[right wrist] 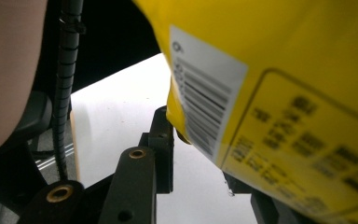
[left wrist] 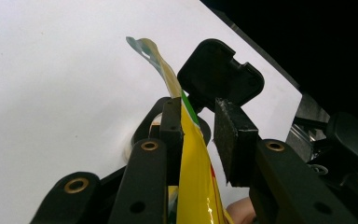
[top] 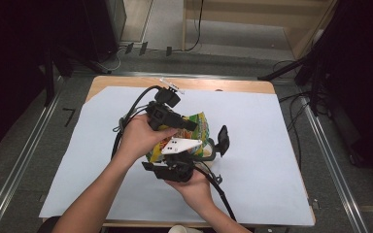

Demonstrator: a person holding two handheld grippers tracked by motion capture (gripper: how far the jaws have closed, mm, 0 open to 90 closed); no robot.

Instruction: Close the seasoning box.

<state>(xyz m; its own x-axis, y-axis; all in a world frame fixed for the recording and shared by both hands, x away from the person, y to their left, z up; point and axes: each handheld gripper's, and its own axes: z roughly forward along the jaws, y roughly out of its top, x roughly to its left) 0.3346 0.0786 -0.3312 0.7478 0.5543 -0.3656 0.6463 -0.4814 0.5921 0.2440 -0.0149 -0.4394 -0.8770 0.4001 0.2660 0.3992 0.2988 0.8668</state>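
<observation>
One yellow snack bag (top: pixel 200 127), contents hidden, is up off the white sheet (top: pixel 272 145) between your grippers. Left gripper (left wrist: pixel 200 126): jaws apart, bag edge between. Right gripper (top: pixel 209 148): can't tell.

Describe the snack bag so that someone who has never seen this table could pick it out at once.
Start at the white sheet covering the wooden table and go to its middle, where the two hand-held grippers meet. The snack bag sits between them. It is a glossy yellow packet with green and red print and a white barcode label, the only colourful thing among black tools.
</observation>
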